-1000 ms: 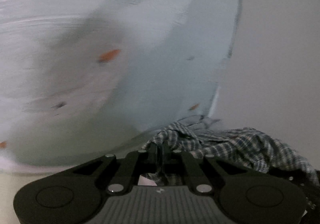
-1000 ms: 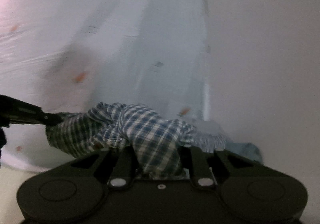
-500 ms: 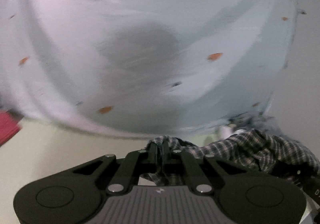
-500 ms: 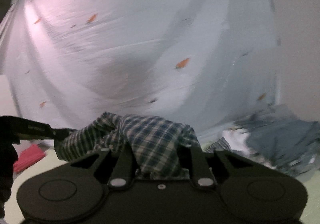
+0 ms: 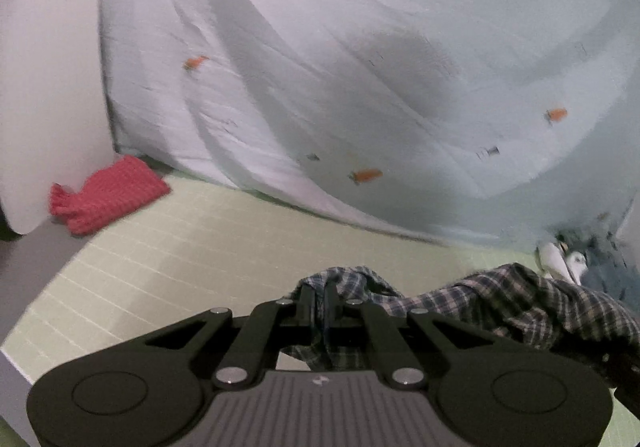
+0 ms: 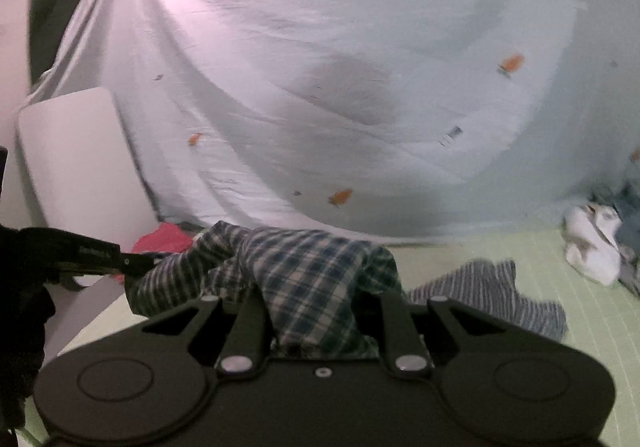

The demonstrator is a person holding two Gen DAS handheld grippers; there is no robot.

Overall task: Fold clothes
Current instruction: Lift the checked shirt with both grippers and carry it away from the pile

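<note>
A blue and white plaid shirt [image 5: 520,307] hangs bunched between both grippers above a light green mat [image 5: 200,247]. My left gripper [image 5: 319,297] is shut on one edge of the shirt; its fingers stand close together with cloth pinched between them. My right gripper [image 6: 316,287] is shut on another part of the plaid shirt [image 6: 304,275], which drapes over and hides its fingertips. The left gripper's finger also shows at the left of the right wrist view [image 6: 100,261], holding the shirt's far end.
A pale sheet with orange marks [image 5: 360,67] hangs behind the mat. A red knitted item [image 5: 108,193] lies by a white board [image 5: 44,87] at the left. A striped garment [image 6: 492,295], a white cloth [image 6: 592,247] and denim [image 5: 608,271] lie at the right.
Both views have swung down and left, so the green mat, red item and white board have come into sight. Both grippers have kept their hold on the plaid shirt.
</note>
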